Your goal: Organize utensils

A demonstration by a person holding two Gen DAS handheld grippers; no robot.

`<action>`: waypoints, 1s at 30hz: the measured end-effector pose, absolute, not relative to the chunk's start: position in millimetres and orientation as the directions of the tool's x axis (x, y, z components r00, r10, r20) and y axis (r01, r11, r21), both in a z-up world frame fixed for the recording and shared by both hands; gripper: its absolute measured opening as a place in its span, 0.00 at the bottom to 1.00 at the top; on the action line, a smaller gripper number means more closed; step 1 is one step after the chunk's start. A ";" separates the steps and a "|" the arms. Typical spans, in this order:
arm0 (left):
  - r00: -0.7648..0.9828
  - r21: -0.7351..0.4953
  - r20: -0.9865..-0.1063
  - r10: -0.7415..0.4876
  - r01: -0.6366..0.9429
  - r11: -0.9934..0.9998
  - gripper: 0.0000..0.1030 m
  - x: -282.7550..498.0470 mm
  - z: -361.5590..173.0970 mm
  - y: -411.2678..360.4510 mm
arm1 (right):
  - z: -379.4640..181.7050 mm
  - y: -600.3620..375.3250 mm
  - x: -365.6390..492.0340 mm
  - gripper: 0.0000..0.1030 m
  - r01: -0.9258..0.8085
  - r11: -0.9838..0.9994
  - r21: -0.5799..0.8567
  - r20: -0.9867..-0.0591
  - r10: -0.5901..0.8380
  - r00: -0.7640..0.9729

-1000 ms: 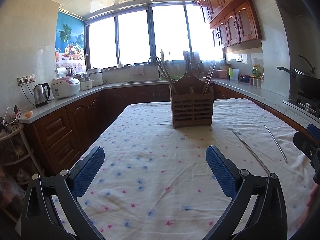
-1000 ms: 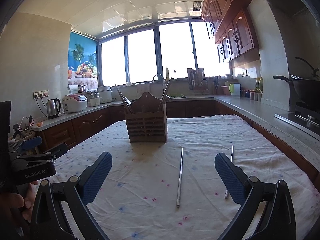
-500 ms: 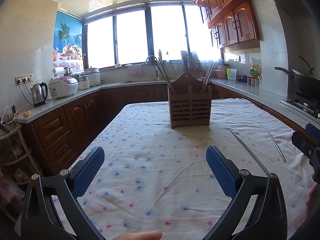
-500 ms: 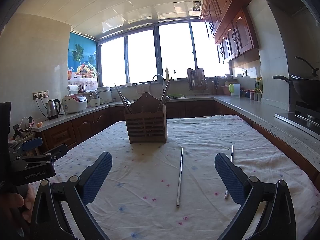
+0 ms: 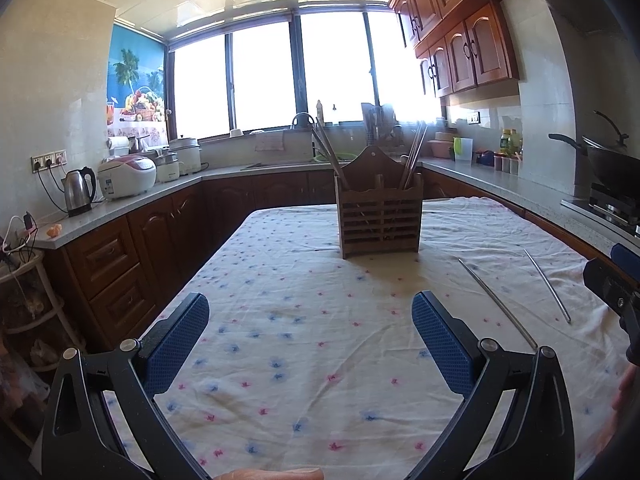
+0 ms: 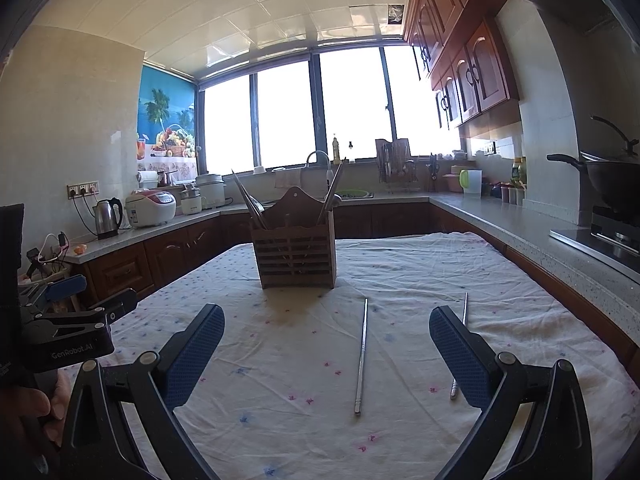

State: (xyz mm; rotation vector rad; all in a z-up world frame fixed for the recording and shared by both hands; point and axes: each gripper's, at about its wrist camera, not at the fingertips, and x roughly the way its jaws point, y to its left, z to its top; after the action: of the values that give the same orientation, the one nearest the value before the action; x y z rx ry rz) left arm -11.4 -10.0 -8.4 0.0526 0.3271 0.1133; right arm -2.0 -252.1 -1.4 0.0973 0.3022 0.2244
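Table [image 6: 400,256] under a floral cloth is filling both views. Wooden utensil holder [image 6: 296,254] is standing upright mid-table, chopsticks leaning out of its two sides. Left gripper [image 5: 310,324] is hovering over bare cloth, jaws spread wide, gripping nothing. Right gripper [image 6: 326,338] is likewise released and empty. Two metal chopsticks [image 6: 361,356] are lying flat on the cloth, apart, one between the right gripper's fingers, the other partly hidden behind its right finger.
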 end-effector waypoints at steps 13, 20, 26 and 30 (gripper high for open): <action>0.941 0.067 -0.318 0.117 -0.101 0.993 1.00 -11.2 -7.4 -9.9 | 3.6 -248.5 -3.4 1.00 -0.209 0.969 0.130 -0.277 0.237 0.931; 0.940 0.063 -0.324 0.111 -0.095 0.993 1.00 -9.4 -7.7 -11.4 | 6.8 -246.2 -4.8 1.00 -0.215 0.968 0.129 -0.274 0.243 0.930; 0.939 0.063 -0.328 0.107 -0.091 0.994 1.00 -7.7 -8.1 -13.2 | 7.3 -245.4 -4.7 1.00 -0.214 0.968 0.130 -0.275 0.243 0.930; 0.938 0.061 -0.331 0.104 -0.089 0.994 1.00 -6.5 -8.6 -14.2 | 7.2 -245.0 -4.8 1.00 -0.215 0.968 0.130 -0.276 0.244 0.930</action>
State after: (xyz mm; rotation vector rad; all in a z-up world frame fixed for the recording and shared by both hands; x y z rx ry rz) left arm -6.5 -14.2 -8.6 0.0457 0.3407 0.0984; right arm -4.8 -245.0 7.2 0.0980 0.2944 0.2354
